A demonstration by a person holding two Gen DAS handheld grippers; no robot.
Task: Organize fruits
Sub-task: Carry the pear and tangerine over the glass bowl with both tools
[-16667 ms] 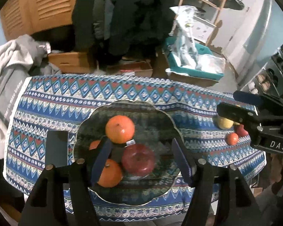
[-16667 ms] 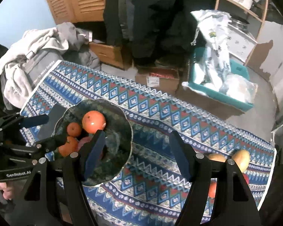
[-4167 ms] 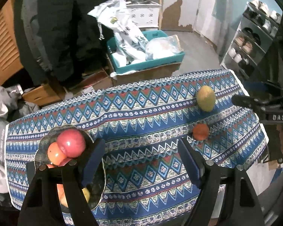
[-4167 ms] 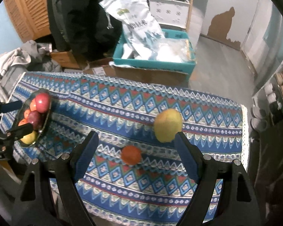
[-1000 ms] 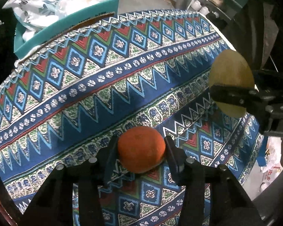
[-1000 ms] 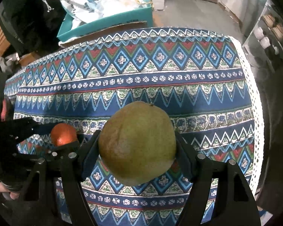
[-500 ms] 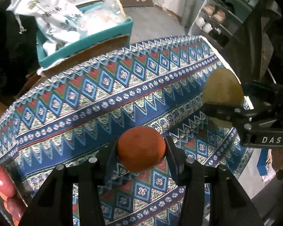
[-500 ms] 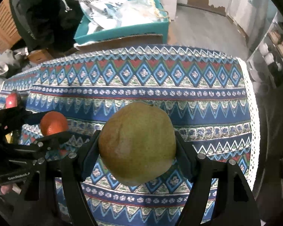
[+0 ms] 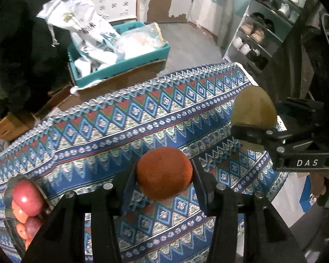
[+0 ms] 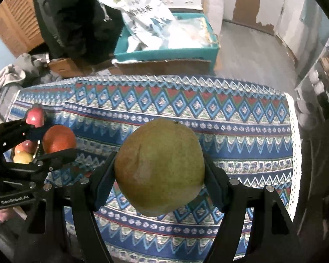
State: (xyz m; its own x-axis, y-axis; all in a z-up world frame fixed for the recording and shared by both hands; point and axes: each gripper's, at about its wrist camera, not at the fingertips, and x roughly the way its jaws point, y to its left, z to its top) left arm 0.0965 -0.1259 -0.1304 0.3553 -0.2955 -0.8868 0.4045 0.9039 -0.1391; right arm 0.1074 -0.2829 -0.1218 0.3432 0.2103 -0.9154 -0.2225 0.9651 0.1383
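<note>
My left gripper is shut on an orange and holds it above the patterned tablecloth. My right gripper is shut on a large yellow-green pear, also held above the cloth. The pear shows at the right of the left wrist view, the orange at the left of the right wrist view. The fruit plate at the cloth's left end holds a red apple, oranges and other fruit; it also shows in the right wrist view.
A teal crate with plastic bags and cardboard boxes sit on the floor beyond the table. A shoe rack stands at the right. Dark coats hang behind, and grey clothes lie at the left.
Both grippers have lifted with their fruit and pulled back from the cloth. The fruit plate has come further into view at the left.
</note>
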